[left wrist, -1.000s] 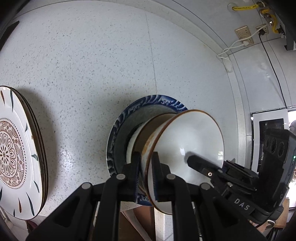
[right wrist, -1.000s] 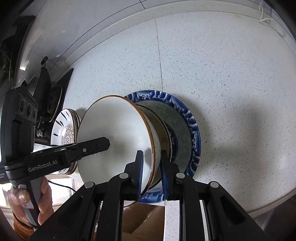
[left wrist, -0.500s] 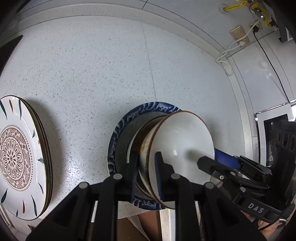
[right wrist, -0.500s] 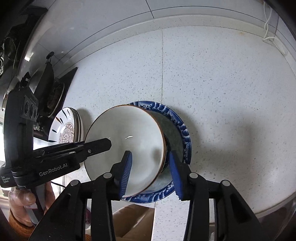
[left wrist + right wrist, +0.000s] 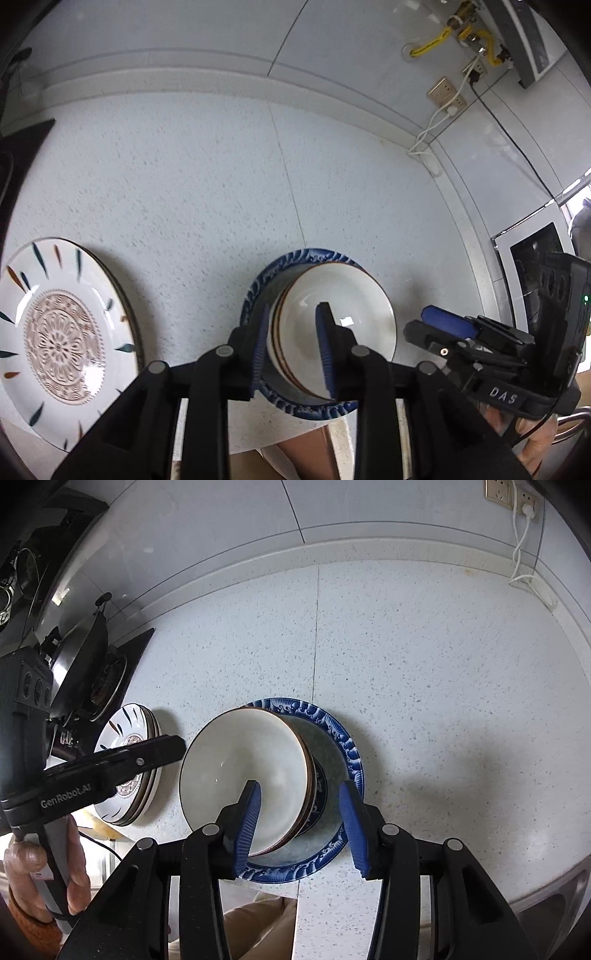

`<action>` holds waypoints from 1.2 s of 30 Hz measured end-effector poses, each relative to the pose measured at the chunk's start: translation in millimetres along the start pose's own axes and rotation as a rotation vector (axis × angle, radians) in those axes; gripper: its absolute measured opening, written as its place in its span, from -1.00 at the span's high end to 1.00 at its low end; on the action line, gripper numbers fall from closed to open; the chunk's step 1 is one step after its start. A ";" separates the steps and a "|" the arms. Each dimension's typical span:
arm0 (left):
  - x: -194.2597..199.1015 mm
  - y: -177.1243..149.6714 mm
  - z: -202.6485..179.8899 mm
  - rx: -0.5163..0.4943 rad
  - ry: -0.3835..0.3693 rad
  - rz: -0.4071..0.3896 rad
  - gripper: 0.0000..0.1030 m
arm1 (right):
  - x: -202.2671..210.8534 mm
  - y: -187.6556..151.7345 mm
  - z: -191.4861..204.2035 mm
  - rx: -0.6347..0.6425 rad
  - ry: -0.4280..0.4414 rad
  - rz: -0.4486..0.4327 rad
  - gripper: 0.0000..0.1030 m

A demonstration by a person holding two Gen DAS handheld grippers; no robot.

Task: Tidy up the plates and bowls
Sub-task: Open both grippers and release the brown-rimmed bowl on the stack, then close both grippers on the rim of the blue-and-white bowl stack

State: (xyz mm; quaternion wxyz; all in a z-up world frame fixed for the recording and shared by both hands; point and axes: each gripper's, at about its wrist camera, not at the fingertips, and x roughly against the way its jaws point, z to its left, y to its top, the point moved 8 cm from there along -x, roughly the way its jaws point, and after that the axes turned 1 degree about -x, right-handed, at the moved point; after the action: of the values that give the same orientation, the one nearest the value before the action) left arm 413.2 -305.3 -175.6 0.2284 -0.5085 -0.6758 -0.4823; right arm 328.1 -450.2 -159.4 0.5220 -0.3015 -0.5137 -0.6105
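A white bowl with a brown rim [image 5: 347, 310] [image 5: 251, 764] sits nested on other bowls inside a blue-patterned plate [image 5: 258, 295] [image 5: 343, 746] near the counter's front edge. My left gripper [image 5: 291, 349] is open, its jaws either side of the bowl stack's left rim without clamping it. My right gripper [image 5: 301, 821] is open, its jaws astride the stack's right rim; it also shows in the left wrist view [image 5: 439, 325]. A stack of white plates with a brown floral centre [image 5: 59, 332] [image 5: 129, 768] lies to the left.
The speckled white counter [image 5: 221, 192] runs back to a tiled wall. A black stove with a pan [image 5: 92, 664] is at far left. A wall socket and white cable [image 5: 439, 110] are at back right. The counter's front edge [image 5: 517, 893] is close below the plate.
Both grippers let go of the white bowl's rim and opened. The bowl now rests in the stack on the blue plate. Both grippers drew back and up.
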 end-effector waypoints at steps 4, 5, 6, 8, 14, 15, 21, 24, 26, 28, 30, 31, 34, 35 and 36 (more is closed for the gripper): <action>26.8 -2.9 3.3 -0.018 -0.014 -0.087 0.44 | 14.8 -2.8 -2.8 -0.003 -0.008 -0.054 0.11; 32.0 -5.1 3.8 -0.025 -0.012 -0.103 0.32 | 18.7 -3.7 -4.0 -0.005 -0.013 -0.070 0.09; 37.4 -7.4 3.2 -0.034 -0.015 -0.117 0.15 | 23.1 -5.3 -5.7 -0.005 -0.015 -0.088 0.08; 46.3 -13.5 5.2 -0.041 -0.027 -0.145 -0.02 | 28.2 -8.1 -7.5 -0.006 -0.013 -0.105 0.07; 28.4 -48.1 16.8 0.033 -0.107 -0.007 -0.12 | 27.3 -22.9 -16.3 0.006 -0.047 -0.107 -0.12; 25.4 -52.6 18.5 0.043 -0.113 -0.003 -0.12 | 23.9 -26.7 -17.8 0.007 -0.045 -0.097 -0.12; 12.9 -69.9 22.9 0.108 -0.183 0.018 -0.12 | 15.7 -43.4 -25.4 -0.007 -0.020 -0.072 -0.15; 11.5 -72.0 27.9 0.128 -0.193 -0.007 -0.13 | 14.3 -49.8 -26.7 -0.010 -0.022 -0.071 -0.27; 7.5 -70.6 33.5 0.150 -0.179 -0.015 -0.16 | 11.5 -52.9 -25.8 -0.014 -0.005 -0.061 -0.28; -1.7 -72.4 38.7 0.183 -0.178 0.013 -0.16 | 7.5 -54.8 -25.9 -0.020 -0.001 -0.053 -0.31; -12.2 -74.7 43.5 0.220 -0.167 0.047 -0.16 | 3.3 -55.7 -26.2 -0.032 0.011 -0.042 -0.31; -16.7 -77.5 47.0 0.237 -0.171 0.064 -0.16 | 1.1 -55.5 -27.6 -0.041 0.018 -0.038 -0.31; -27.8 -78.0 50.6 0.270 -0.180 0.088 -0.15 | -5.6 -52.8 -33.6 -0.060 0.038 -0.024 -0.31; -30.5 -78.4 51.7 0.278 -0.183 0.092 -0.15 | -7.9 -52.1 -36.5 -0.069 0.044 -0.019 -0.31; -33.3 -78.0 52.3 0.282 -0.183 0.095 -0.15 | -10.1 -51.1 -39.0 -0.076 0.050 -0.015 -0.29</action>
State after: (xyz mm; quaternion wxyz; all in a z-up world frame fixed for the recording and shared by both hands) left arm 364.5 -276.0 -257.5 0.2574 -0.5448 -0.7298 -0.3230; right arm 289.0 -487.4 -195.8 0.5182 -0.3021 -0.4792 -0.6407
